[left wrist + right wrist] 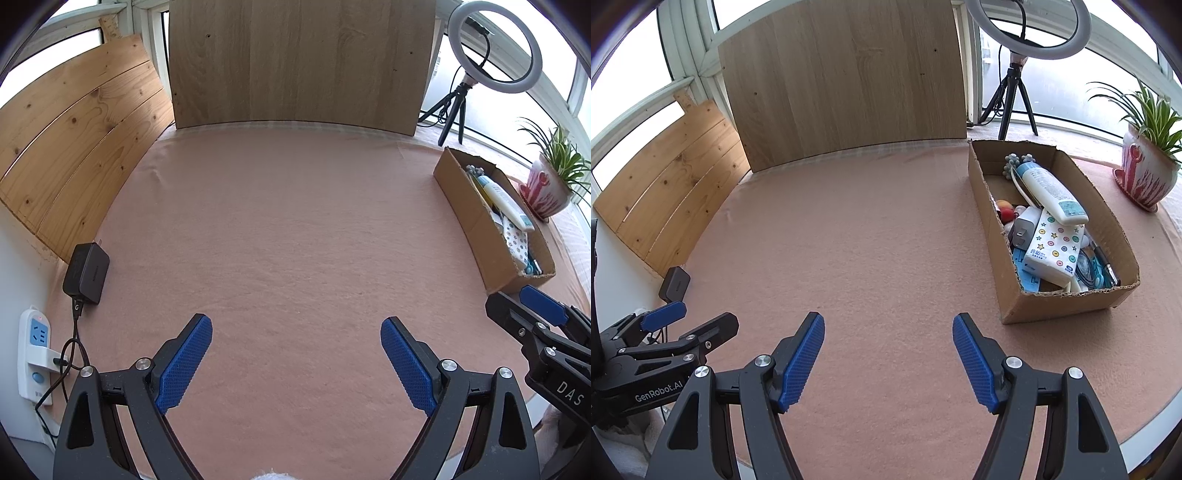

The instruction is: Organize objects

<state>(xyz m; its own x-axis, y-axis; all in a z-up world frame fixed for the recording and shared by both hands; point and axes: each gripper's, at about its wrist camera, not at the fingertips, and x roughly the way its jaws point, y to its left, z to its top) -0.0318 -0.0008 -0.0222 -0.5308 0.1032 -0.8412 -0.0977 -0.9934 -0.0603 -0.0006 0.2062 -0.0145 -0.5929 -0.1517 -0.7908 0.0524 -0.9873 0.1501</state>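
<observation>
Grippers both hang over bare pink cloth (871,229) with nothing in them: left gripper (296,354) spread wide, right gripper (888,354) spread wide too. Box (997,236) sits off to the right, stuffed with a bottle (1051,192), tissue pack (1054,243), charger (1025,229) and other bits. Black adapter (86,273) lies at the cloth's left edge.

Ring light (1028,26), potted plant (1147,173), black charger (86,274), white power strip (35,354).

Both tools are black angular frames with silver round screws and blue ribbed pads; the left gripper (296,360) reads "GenRobot.AI" in white, the right gripper (888,360) "DAS" in white on its side
</observation>
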